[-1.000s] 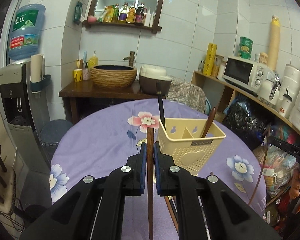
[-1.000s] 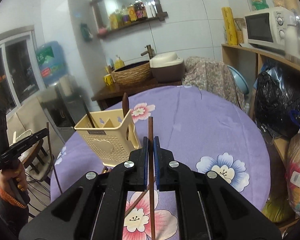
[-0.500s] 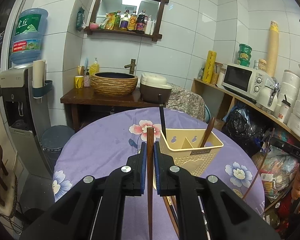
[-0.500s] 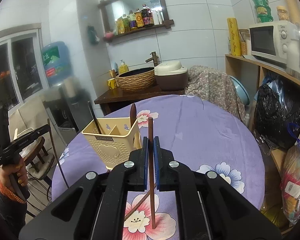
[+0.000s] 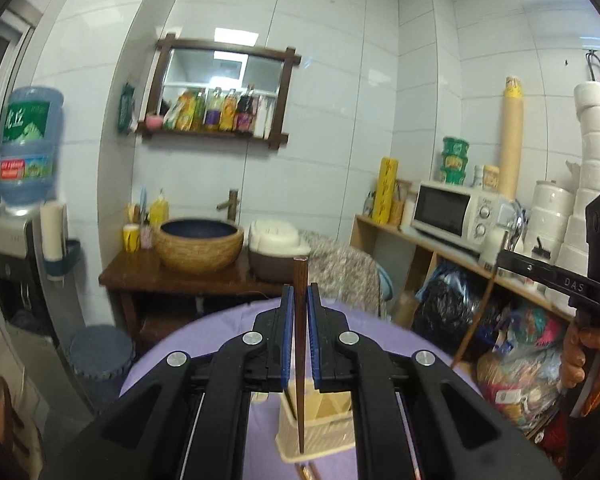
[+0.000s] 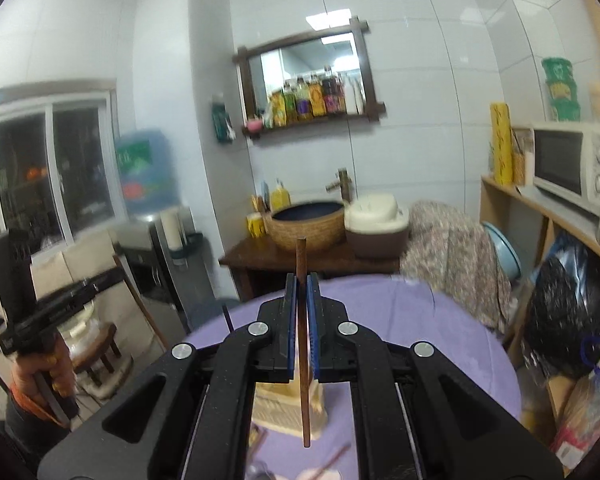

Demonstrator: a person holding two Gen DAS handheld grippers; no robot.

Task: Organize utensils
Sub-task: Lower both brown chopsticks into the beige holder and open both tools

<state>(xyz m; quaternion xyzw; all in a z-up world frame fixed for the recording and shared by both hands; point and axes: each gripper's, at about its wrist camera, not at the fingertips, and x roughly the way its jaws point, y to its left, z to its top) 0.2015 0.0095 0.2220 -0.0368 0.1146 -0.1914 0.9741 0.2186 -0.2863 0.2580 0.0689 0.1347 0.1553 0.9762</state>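
Observation:
My left gripper [image 5: 299,292] is shut on a brown wooden chopstick [image 5: 299,344] held upright, its tip hanging over the cream utensil basket [image 5: 320,432] on the purple table [image 5: 204,332]. My right gripper [image 6: 301,282] is shut on a second brown chopstick [image 6: 302,344], also upright above the basket [image 6: 284,404]. A black utensil [image 6: 228,318] sticks up to the left of the right gripper. Each gripper shows at the edge of the other's view, the right one [image 5: 556,280] and the left one [image 6: 56,312]. More chopsticks [image 6: 332,460] lie on the cloth below.
A wooden washstand with a woven basin [image 5: 200,244] and a rice cooker [image 5: 278,248] stands behind the table. A water dispenser [image 5: 24,216] is at the left. A shelf with a microwave [image 5: 452,212] and bags [image 5: 444,300] is at the right.
Both grippers have risen and tilted up with their chopsticks. The basket has dropped from the middle of the views to low between the fingers, and the wall fills the frames.

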